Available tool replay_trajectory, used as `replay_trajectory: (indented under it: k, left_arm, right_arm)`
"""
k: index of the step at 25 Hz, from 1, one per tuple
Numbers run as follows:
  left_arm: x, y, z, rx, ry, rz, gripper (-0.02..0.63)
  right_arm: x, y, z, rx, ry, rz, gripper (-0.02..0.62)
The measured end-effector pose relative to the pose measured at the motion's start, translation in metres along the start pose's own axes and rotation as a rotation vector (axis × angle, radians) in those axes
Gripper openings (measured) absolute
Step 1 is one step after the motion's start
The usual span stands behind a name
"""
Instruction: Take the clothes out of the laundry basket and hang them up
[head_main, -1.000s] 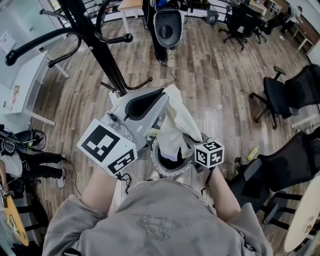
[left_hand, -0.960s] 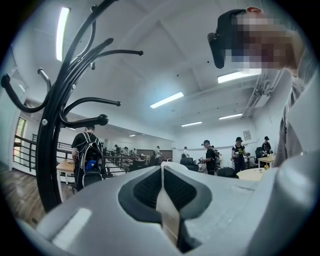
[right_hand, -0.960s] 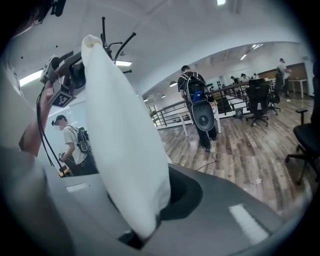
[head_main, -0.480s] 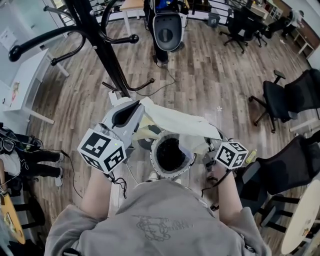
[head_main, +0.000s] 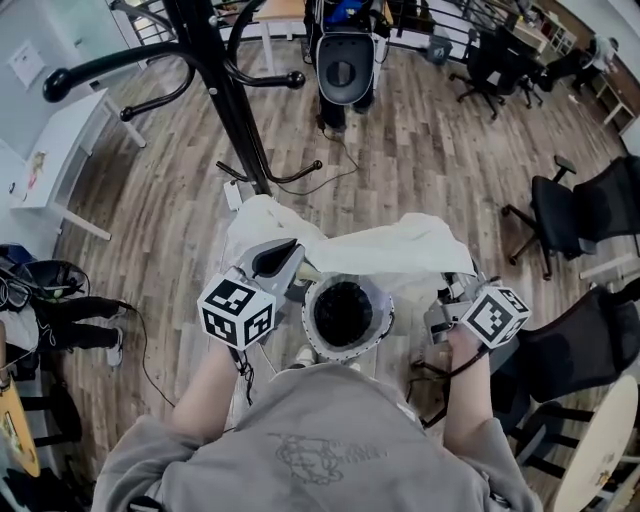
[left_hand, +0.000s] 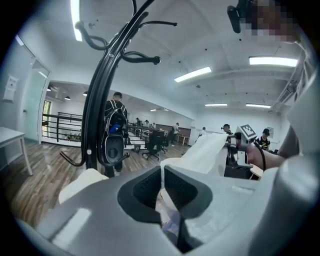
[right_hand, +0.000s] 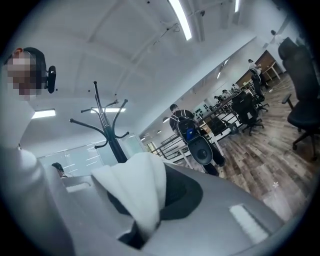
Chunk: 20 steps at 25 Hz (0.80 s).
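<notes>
A cream-white garment is stretched between both grippers above the round laundry basket, which shows a dark inside. My left gripper is shut on the garment's left edge; in the left gripper view the cloth runs out from between the jaws. My right gripper is shut on the right edge, and the white fabric bunches between its jaws in the right gripper view. The black coat stand rises ahead and to the left, also seen as the coat stand and the coat stand.
A dark machine on a base stands straight ahead on the wooden floor. Black office chairs stand to the right. A white table and cables lie at the left. Several people stand far off in the left gripper view.
The grippers have moved apart and lowered, spreading the garment from a hanging bunch into a wide band over the basket.
</notes>
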<state>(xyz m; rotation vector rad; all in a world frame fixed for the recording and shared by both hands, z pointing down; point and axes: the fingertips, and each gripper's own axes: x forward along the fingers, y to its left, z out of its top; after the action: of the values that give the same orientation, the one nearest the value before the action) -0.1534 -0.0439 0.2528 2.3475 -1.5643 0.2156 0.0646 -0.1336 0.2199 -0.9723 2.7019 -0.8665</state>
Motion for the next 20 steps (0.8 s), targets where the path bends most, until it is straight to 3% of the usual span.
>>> replay_trajectory:
  k: [4,7,17,20]
  left_arm:
    - [0.003,-0.001,-0.023,-0.003,0.051,0.013,0.047]
    - [0.005,-0.003,-0.031,0.022,0.088,0.008,0.130]
    - [0.008,-0.006,-0.039,0.019,0.113,-0.012,0.169]
    - [0.007,-0.011,-0.041,0.032,0.129,-0.050,0.196]
  right_arm:
    - [0.003,0.013,0.003,-0.013,-0.003,0.016,0.048]
    - [0.003,0.016,0.005,-0.038,-0.004,0.013,0.048]
    - [0.000,0.007,0.019,-0.037,-0.046,-0.037,0.048]
    - [-0.003,-0.005,0.027,-0.026,-0.093,-0.105,0.048]
